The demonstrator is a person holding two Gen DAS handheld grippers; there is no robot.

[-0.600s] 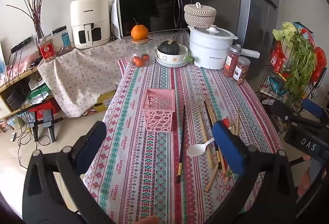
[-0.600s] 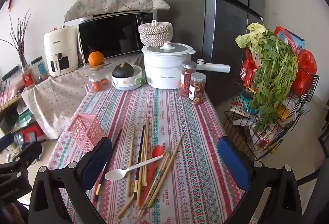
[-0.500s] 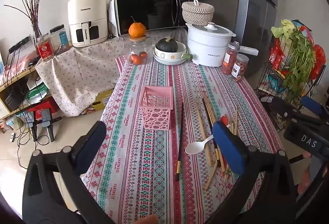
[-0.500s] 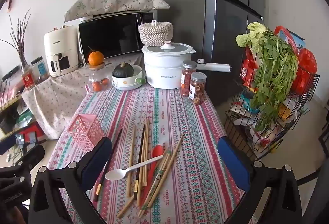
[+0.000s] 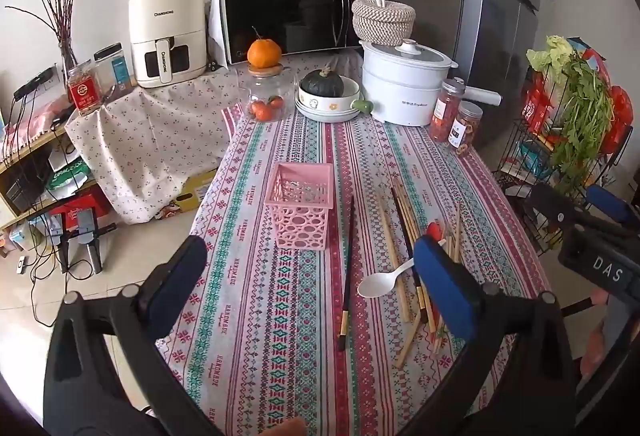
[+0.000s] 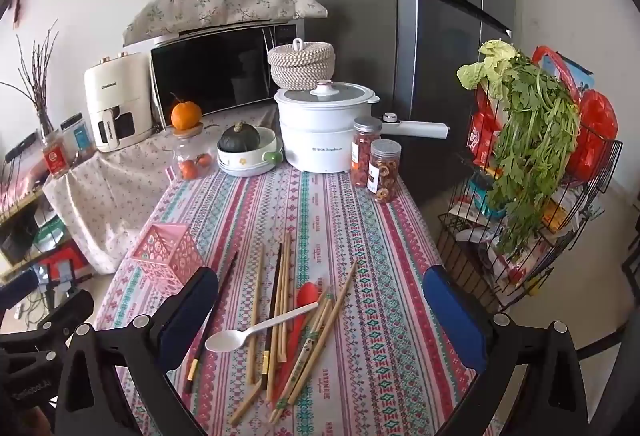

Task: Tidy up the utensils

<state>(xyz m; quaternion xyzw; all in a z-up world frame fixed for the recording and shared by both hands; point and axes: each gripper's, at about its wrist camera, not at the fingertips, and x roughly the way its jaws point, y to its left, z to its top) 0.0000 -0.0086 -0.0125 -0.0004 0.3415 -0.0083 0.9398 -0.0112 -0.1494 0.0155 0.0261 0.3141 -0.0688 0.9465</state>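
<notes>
A pink perforated basket (image 5: 301, 205) (image 6: 168, 252) stands empty on the striped tablecloth (image 5: 280, 316). To its right lie a lone dark chopstick (image 5: 346, 268) (image 6: 212, 316), a white plastic spoon (image 5: 380, 282) (image 6: 256, 330), a red spoon (image 6: 304, 296) and several wooden chopsticks (image 5: 390, 248) (image 6: 286, 296) in a loose heap. My left gripper (image 5: 308, 286) hovers open above the near table edge, nothing between its fingers. My right gripper (image 6: 320, 312) is open over the utensil heap, also holding nothing.
At the table's far end stand a white pot (image 5: 404, 92), two jars (image 6: 376, 164), a bowl with a squash (image 5: 326, 96) and a glass jar with an orange on top (image 5: 264, 92). A wire rack with greens (image 6: 532, 172) stands right of the table.
The left wrist view has shifted slightly, so the basket and utensils sit a little further left and up in it. The right gripper has stayed still. Both stay open.
</notes>
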